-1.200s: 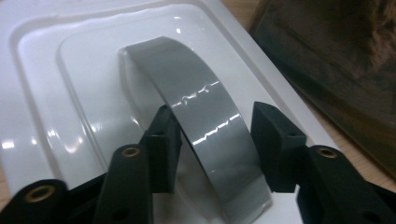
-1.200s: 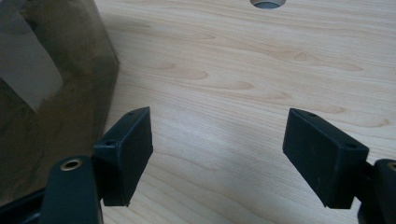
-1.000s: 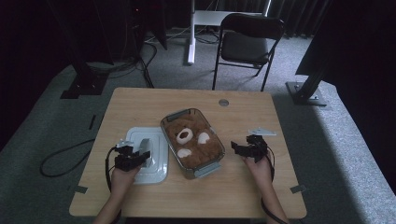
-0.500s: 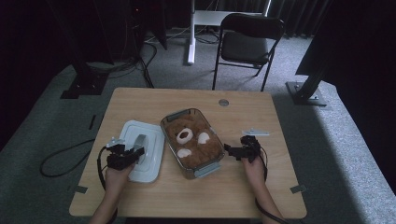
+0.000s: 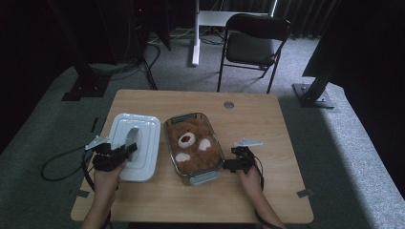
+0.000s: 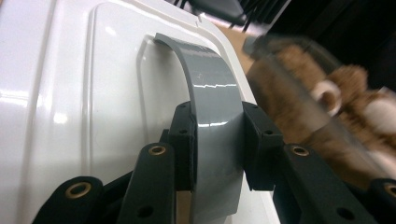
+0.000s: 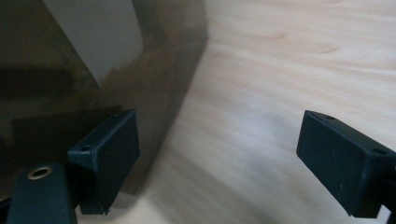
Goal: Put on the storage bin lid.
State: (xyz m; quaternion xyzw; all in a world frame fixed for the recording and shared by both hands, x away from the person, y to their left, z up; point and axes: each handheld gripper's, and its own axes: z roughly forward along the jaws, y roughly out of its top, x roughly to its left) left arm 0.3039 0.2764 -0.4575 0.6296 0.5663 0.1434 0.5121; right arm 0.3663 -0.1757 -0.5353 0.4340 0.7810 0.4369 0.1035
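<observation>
A white lid [image 5: 143, 140] with a grey arched handle [image 5: 132, 138] lies on the table at the left. My left gripper [image 5: 125, 151] is shut on that handle [image 6: 210, 88], one black pad on each side of the grey strip. Just right of the lid stands a clear container [image 5: 214, 136] with a brown teddy bear [image 5: 193, 145] lying inside. My right gripper [image 5: 229, 165] is open at the container's near right corner. In the right gripper view the container's dark clear wall [image 7: 116, 70] stands just beyond the left pad [image 7: 109, 158], and bare wood lies between the jaws.
The wooden table [image 5: 267, 124] has bare surface to the right and behind the container, with a small round grommet [image 5: 229, 104] near the far edge. A black folding chair [image 5: 253, 45] stands beyond the table. A cable [image 5: 57, 164] trails off the left edge.
The lid has slid left and a little farther away with my left gripper on its handle. My right gripper has moved left and nearer, up to the container's corner.
</observation>
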